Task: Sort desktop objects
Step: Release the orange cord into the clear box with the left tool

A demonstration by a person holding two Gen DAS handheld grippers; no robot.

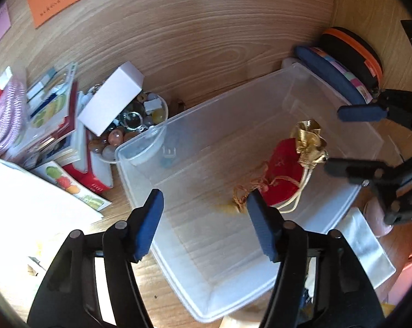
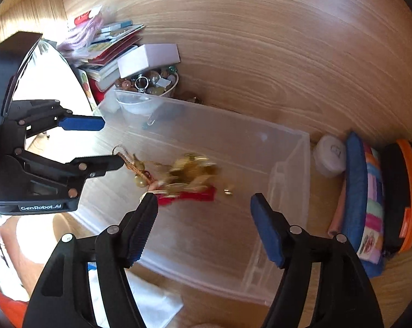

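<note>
Left wrist view: a clear plastic bin (image 1: 260, 142) on the wooden tabletop (image 1: 195, 38); a bowl of beads (image 1: 129, 134), a white box (image 1: 111, 101) and stacked booklets (image 1: 52, 125) to its left; inside lies a red and gold pouch (image 1: 290, 169); the left hand-held gripper (image 1: 204, 224) hangs open, empty, over the bin.

Right wrist view: the right hand-held gripper (image 2: 204, 229) also open, holding nothing; pouch blurred below; opposite gripper body reads "GenRobot.AI".

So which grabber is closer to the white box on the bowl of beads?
Left. The left gripper hangs over the clear bin's end nearest the white box. The right gripper hangs over the bin's far end, further from the box.
</note>
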